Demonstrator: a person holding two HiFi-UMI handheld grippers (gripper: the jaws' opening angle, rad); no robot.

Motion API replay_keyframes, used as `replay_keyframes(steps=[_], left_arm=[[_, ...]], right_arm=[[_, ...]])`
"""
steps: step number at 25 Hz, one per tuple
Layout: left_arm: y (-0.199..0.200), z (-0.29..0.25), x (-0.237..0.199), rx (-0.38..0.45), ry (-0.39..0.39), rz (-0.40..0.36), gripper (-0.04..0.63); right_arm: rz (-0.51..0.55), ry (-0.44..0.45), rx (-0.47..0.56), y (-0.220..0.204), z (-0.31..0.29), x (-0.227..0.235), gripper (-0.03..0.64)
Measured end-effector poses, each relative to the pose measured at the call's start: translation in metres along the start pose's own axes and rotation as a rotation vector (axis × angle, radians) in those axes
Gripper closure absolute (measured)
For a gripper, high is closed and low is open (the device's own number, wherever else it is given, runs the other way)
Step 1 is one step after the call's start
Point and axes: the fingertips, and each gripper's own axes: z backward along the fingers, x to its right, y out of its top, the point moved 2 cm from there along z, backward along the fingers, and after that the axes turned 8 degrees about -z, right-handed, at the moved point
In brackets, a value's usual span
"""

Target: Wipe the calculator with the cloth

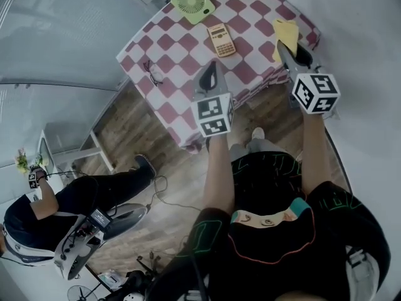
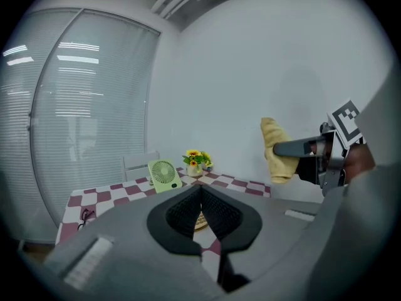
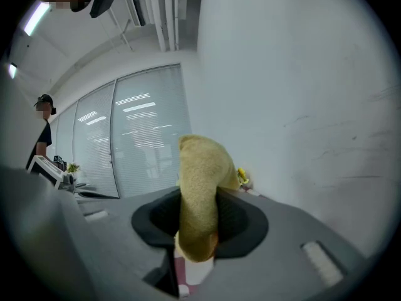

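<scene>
Checked table (image 1: 178, 68) lies below us. Our right gripper (image 1: 292, 54) is clamped on the cloth (image 1: 286, 33), held above the table's right edge. Our left gripper (image 1: 212, 71), pinched together on nothing, hangs over the near edge. Mid-table lies the calculator (image 1: 221, 39), left of the cloth and nearer the left gripper. Its long axis runs from near edge to far edge, display end seemingly far.

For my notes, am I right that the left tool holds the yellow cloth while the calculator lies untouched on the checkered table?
Not quite: it is the right tool that holds the yellow cloth, as the right gripper view shows. The left tool is shut on nothing. The calculator does lie untouched on the checkered table.
</scene>
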Motion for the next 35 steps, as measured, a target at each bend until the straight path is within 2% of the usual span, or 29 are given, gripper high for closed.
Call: replay_keyframes(steps=[7, 15, 19, 25, 32, 35], left_arm=[[-0.017, -0.017, -0.018, -0.076, 0.021, 0.021, 0.586], [-0.026, -0.065, -0.047, -0.079, 0.012, 0.061, 0.586], [-0.036, -0.089, -0.059, -0.126, -0.003, 0.075, 0.586], [-0.054, -0.112, -0.080, -0.151, -0.005, 0.113, 0.586], [-0.079, -0.127, -0.086, -0.195, -0.019, 0.157, 0.586], [-0.085, -0.131, -0.095, -0.202, -0.016, 0.190, 0.586]], right_arm=[[0.000, 0.033, -0.063, -0.015, -0.040, -0.002, 0.495], [0.091, 0.050, -0.139, -0.021, -0.101, -0.002, 0.494], [0.187, 0.092, -0.194, -0.025, -0.140, -0.009, 0.494], [0.322, 0.176, -0.284, -0.044, -0.195, -0.026, 0.494], [0.568, 0.326, -0.455, -0.082, -0.239, -0.042, 0.494], [0.703, 0.389, -0.533, -0.101, -0.253, -0.047, 0.494]])
